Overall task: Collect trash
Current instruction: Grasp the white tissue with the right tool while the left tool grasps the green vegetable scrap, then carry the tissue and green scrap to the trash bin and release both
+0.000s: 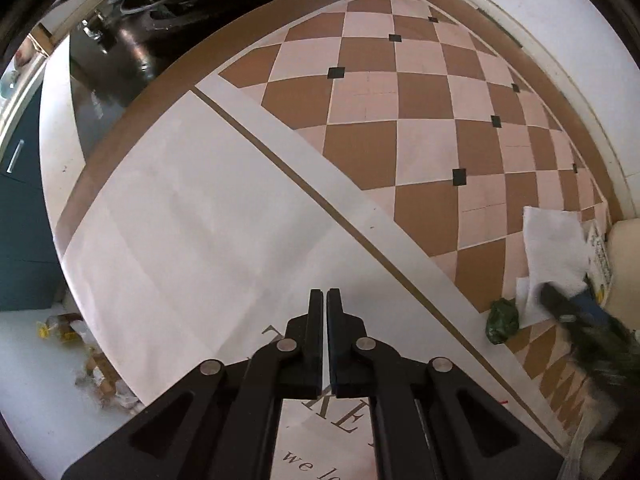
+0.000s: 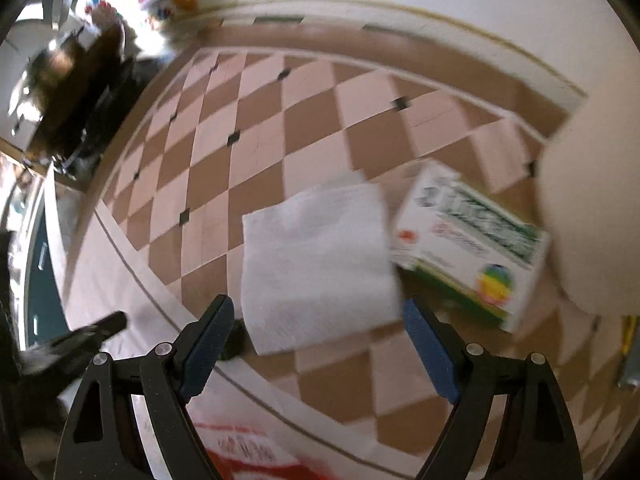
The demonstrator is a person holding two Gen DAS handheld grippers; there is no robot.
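Note:
A white paper napkin [image 2: 316,264] lies flat on the checkered tablecloth [image 2: 256,152], just ahead of my right gripper [image 2: 318,320], which is open and empty above it. A white and green carton [image 2: 472,240] lies to the napkin's right. In the left wrist view the napkin [image 1: 556,256] sits at the far right, with a crumpled green wrapper [image 1: 502,320] beside it and the right gripper [image 1: 576,308] over it. My left gripper [image 1: 325,300] is shut with nothing visible between its fingers, over the cloth's white part [image 1: 200,220].
A white plastic bag with red print [image 2: 248,452] lies under my right gripper. Scattered wrappers [image 1: 92,356] lie on the floor to the left of the table. A dark stovetop [image 1: 132,48] and teal cabinets [image 1: 20,200] stand beyond the table's far-left edge. A pale rounded object [image 2: 592,208] stands at the right.

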